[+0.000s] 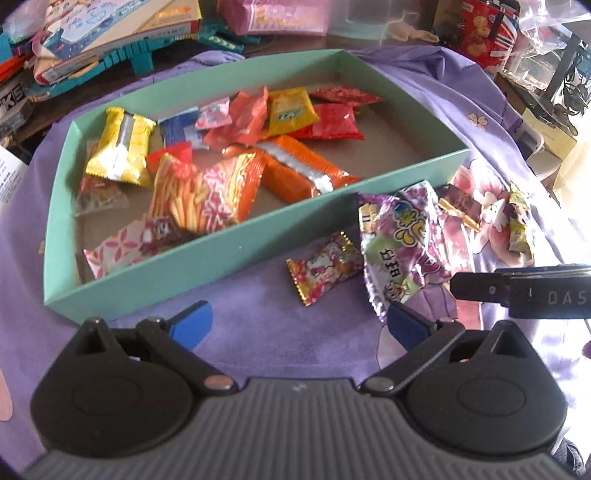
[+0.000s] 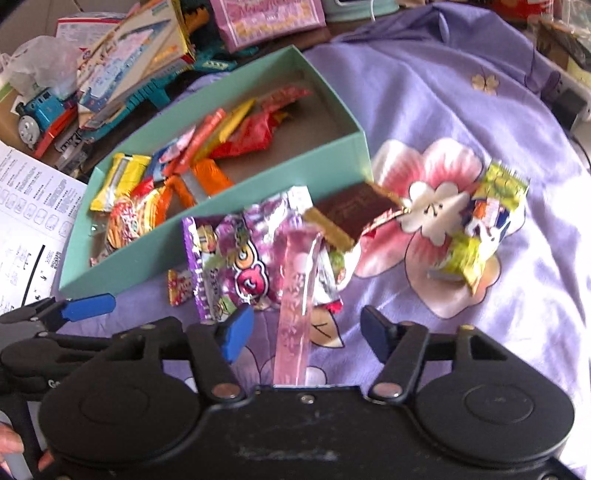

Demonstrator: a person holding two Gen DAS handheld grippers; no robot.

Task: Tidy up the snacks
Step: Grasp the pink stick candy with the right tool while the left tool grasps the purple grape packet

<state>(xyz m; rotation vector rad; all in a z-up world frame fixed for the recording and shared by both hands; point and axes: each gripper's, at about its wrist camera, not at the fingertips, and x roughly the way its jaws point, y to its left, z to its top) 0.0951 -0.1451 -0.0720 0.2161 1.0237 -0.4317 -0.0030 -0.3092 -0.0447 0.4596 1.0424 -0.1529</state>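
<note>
A teal box (image 1: 207,254) on the purple cloth holds several snack packets, among them a fries-print bag (image 1: 207,192) and an orange bar (image 1: 295,166). Outside its near right wall lie a small red-and-gold candy (image 1: 325,267), a purple gummy bag (image 1: 402,236), a brown chocolate wrapper (image 2: 351,214), a pink stick packet (image 2: 295,295) and a green-yellow packet (image 2: 480,229). My left gripper (image 1: 299,325) is open and empty, low over the cloth before the box. My right gripper (image 2: 306,332) is open, with the pink stick packet lying between its fingers.
The box (image 2: 221,221) also shows in the right wrist view. Toy boxes and a blue toy train (image 2: 40,110) clutter the far left. A printed paper sheet (image 2: 26,221) lies left of the box. Bags and boxes (image 1: 487,29) stand at the far right.
</note>
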